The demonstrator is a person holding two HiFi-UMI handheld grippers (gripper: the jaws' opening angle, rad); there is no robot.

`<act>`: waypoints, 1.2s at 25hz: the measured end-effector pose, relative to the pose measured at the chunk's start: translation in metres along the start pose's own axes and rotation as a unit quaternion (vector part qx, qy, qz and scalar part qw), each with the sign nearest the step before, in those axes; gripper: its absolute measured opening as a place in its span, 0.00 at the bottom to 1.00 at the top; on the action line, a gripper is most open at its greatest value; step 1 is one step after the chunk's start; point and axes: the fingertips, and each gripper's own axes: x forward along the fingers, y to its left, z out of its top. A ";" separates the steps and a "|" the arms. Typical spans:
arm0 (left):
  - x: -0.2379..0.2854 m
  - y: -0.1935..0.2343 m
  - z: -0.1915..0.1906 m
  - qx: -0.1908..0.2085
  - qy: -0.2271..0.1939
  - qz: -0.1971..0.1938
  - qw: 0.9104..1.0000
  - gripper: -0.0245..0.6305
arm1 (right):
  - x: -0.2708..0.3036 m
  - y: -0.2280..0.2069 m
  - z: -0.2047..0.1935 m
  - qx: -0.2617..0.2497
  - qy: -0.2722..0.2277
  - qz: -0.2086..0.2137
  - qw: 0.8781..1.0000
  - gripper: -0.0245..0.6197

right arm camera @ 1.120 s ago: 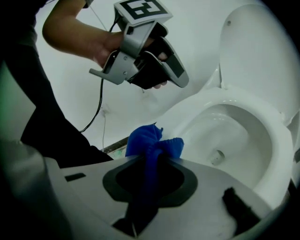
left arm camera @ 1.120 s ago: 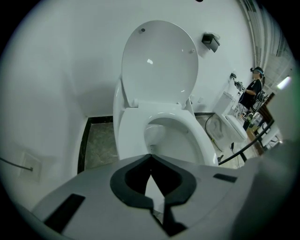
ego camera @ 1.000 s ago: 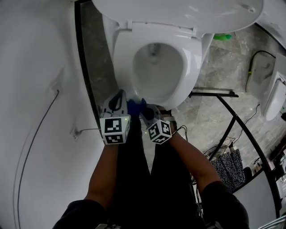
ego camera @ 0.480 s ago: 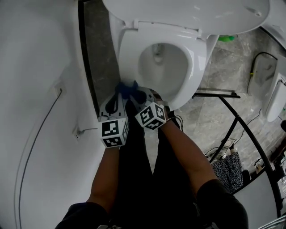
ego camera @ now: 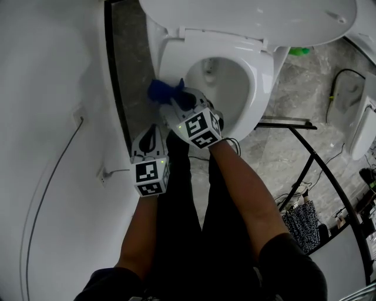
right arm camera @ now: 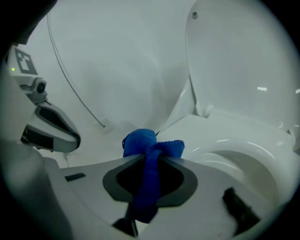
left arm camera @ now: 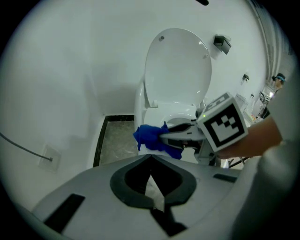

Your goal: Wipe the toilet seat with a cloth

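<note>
A white toilet seat (ego camera: 176, 56) rings the bowl, its lid (ego camera: 247, 17) raised behind it. My right gripper (ego camera: 170, 101) is shut on a bunched blue cloth (ego camera: 163, 91) and holds it on the seat's left rim. In the right gripper view the blue cloth (right arm camera: 149, 152) sticks out past the right gripper's (right arm camera: 150, 157) jaws over the seat (right arm camera: 225, 136). My left gripper (ego camera: 154, 134) hangs shut and empty beside the bowl's near left corner. The left gripper view shows the left gripper's (left arm camera: 151, 161) jaws shut, with the cloth (left arm camera: 152, 139) and the right gripper ahead.
A white wall (ego camera: 53, 117) stands close on the left, with a thin cable (ego camera: 47, 182) along it. Grey stone floor (ego camera: 132, 70) shows between the wall and the bowl. A black metal rack (ego camera: 305, 153) and cables lie to the right. The person's legs stand in front of the bowl.
The right gripper has slid the blue cloth from the seat's front edge up along its left rim. The left gripper has stayed near the bowl's front left corner.
</note>
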 end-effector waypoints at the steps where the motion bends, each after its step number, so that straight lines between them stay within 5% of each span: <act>1: 0.000 0.000 -0.002 0.000 0.003 0.000 1.000 0.05 | 0.002 -0.008 0.005 0.000 -0.003 -0.009 1.000 0.15; 6: -0.001 -0.003 -0.004 0.005 0.011 -0.004 1.000 0.05 | 0.004 -0.046 0.025 0.012 -0.012 -0.052 0.999 0.14; 10: -0.001 -0.007 0.009 0.008 -0.007 -0.013 1.000 0.05 | -0.004 -0.082 0.028 0.090 -0.020 -0.074 0.993 0.15; 17: -0.003 -0.020 0.018 0.016 -0.023 -0.036 0.999 0.05 | -0.035 -0.151 -0.017 0.157 0.024 -0.153 0.975 0.14; 23: -0.001 -0.026 0.020 0.022 -0.017 -0.037 0.999 0.05 | -0.071 -0.159 0.001 0.154 -0.048 -0.150 0.975 0.14; 30: -0.004 -0.034 0.047 0.024 -0.046 -0.039 0.998 0.05 | -0.136 -0.158 0.045 0.194 -0.138 -0.191 0.952 0.14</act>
